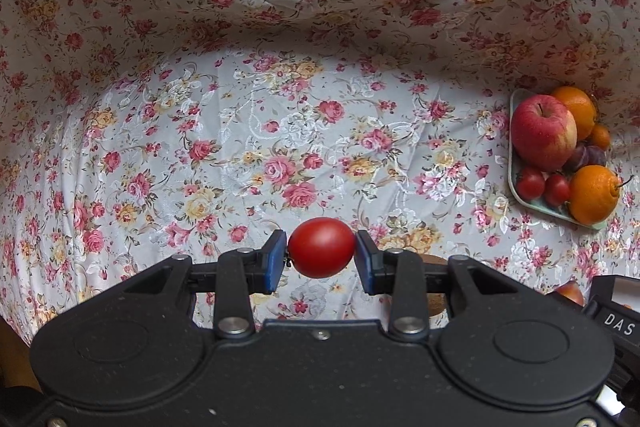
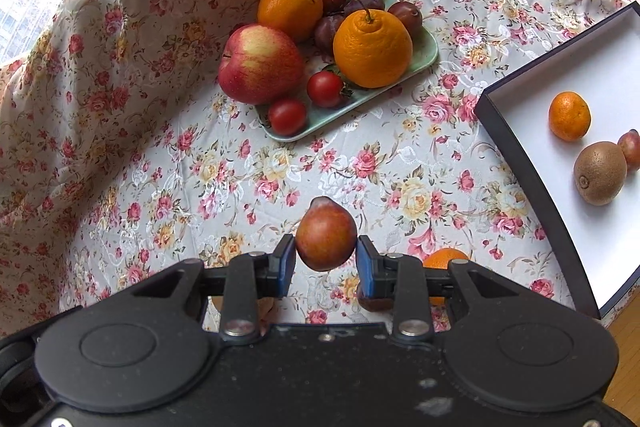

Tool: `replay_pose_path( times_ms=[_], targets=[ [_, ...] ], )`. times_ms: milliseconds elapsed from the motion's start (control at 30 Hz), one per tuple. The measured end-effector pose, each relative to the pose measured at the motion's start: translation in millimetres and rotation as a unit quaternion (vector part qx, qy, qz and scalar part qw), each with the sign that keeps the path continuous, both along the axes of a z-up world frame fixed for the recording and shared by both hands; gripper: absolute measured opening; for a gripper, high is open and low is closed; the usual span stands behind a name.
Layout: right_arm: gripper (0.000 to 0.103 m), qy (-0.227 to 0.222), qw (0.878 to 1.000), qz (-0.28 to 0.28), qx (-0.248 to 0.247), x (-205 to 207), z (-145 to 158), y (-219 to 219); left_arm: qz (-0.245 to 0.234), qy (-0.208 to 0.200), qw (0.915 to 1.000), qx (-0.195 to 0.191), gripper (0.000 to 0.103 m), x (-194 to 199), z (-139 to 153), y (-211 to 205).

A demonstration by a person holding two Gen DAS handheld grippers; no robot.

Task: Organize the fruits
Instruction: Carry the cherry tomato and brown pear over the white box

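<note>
My left gripper (image 1: pixel 321 251) is shut on a red cherry tomato (image 1: pixel 322 247), held above the floral tablecloth (image 1: pixel 240 147). My right gripper (image 2: pixel 326 255) is shut on a reddish-brown plum (image 2: pixel 326 239), also lifted off the cloth. A pale green tray (image 2: pixel 424 59) holds an apple (image 2: pixel 260 65), two oranges (image 2: pixel 372 47), plums (image 2: pixel 326 31) and cherry tomatoes (image 2: pixel 325 89); the same tray (image 1: pixel 513 183) sits at the right in the left wrist view. A dark-rimmed white box (image 2: pixel 520 163) on the right holds a mandarin (image 2: pixel 569 115), a kiwi (image 2: pixel 599 173) and a plum (image 2: pixel 632 149).
Under the right gripper an orange fruit (image 2: pixel 442 259) and a dark fruit (image 2: pixel 374 303) lie on the cloth, partly hidden. The cloth rises in folds behind the tray. A brown round fruit (image 1: pixel 436 303) and part of the other gripper (image 1: pixel 616 315) show low right in the left wrist view.
</note>
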State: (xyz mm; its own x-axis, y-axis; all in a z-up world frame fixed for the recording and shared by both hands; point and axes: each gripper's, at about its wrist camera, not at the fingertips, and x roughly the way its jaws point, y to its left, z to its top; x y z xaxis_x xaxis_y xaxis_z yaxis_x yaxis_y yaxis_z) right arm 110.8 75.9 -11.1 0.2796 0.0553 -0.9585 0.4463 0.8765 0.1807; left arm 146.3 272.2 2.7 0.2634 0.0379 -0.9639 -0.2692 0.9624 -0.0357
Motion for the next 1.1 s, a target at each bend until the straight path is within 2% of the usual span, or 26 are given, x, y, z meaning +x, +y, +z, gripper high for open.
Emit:
replay_pose_path(
  times_ms=[400, 667, 900, 1100],
  targets=[
    [0.033, 0.01, 0.999, -0.03, 0.009, -10.0, 3.9, -49.3, -0.035, 0.005, 0.9994, -0.005, 0.045, 5.1, -1.6, -53.3],
    [0.033, 0.001, 0.999, -0.052, 0.012, -21.2, 13.1, -92.7, -0.057, -0.002, 0.9983, -0.011, 0.045, 7.9, 3.0, -96.1],
    [0.033, -0.014, 0.995, -0.102, -0.011, -38.7, 26.8, -157.0, -0.102, -0.008, 0.9947, -0.009, 0.045, 6.0, 5.5, -153.4],
    [0.033, -0.02, 0.987, -0.158, -0.016, -57.0, 35.9, -216.9, -0.156, -0.01, 0.9877, -0.006, 0.045, -1.4, 3.5, -208.3]
  ],
)
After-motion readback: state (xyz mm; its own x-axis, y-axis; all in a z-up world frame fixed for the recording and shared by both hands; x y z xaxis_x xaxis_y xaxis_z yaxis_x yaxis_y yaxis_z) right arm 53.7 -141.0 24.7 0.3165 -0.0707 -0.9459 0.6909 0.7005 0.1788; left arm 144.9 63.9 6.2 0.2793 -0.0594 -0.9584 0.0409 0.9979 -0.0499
